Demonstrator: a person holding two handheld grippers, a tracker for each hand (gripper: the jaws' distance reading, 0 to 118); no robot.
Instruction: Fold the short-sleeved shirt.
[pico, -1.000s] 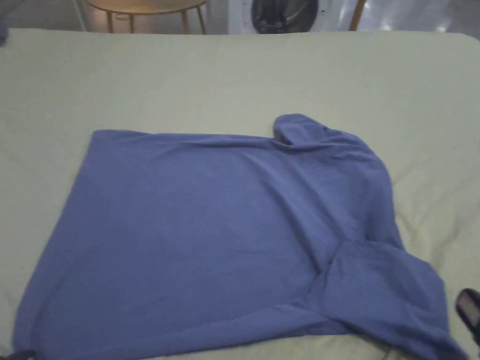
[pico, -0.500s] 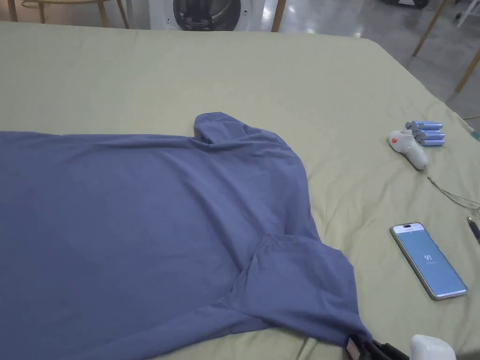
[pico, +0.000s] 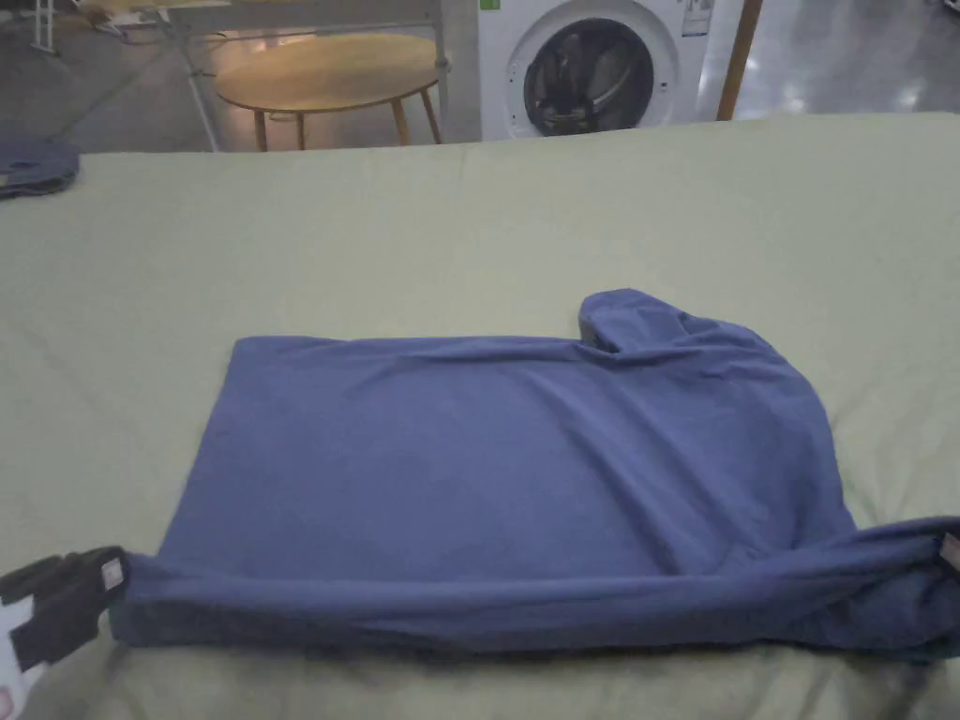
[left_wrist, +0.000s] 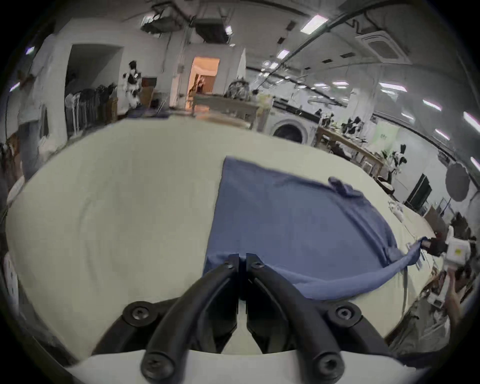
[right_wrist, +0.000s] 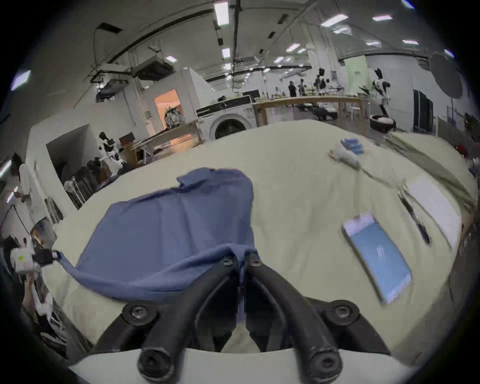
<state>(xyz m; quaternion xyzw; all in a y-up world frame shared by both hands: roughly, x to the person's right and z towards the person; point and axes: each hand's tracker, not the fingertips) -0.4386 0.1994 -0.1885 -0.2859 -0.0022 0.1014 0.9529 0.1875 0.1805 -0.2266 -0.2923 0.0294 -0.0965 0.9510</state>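
Observation:
A blue short-sleeved shirt (pico: 525, 469) lies on the pale green cover (pico: 469, 225), its near edge lifted off the surface in a sagging band between both grippers. My left gripper (pico: 112, 574) is shut on the shirt's near left corner; in the left gripper view (left_wrist: 242, 258) its jaws pinch the blue cloth (left_wrist: 285, 220). My right gripper (right_wrist: 241, 256) is shut on the near right corner, at the right edge of the head view (pico: 952, 551). One sleeve (pico: 628, 319) is folded at the far edge of the shirt (right_wrist: 168, 220).
In the right gripper view a phone (right_wrist: 376, 257), a white sheet (right_wrist: 433, 207), a white handheld device (right_wrist: 342, 156) and blue cylinders (right_wrist: 353, 146) lie right of the shirt. Beyond the far edge stand a washing machine (pico: 591, 66) and a round wooden table (pico: 328, 80). Dark cloth (pico: 33, 167) lies far left.
Both grippers have taken hold of the shirt's near corners and lifted the near edge, which lay flat before. The head camera swung right, then back left and up.

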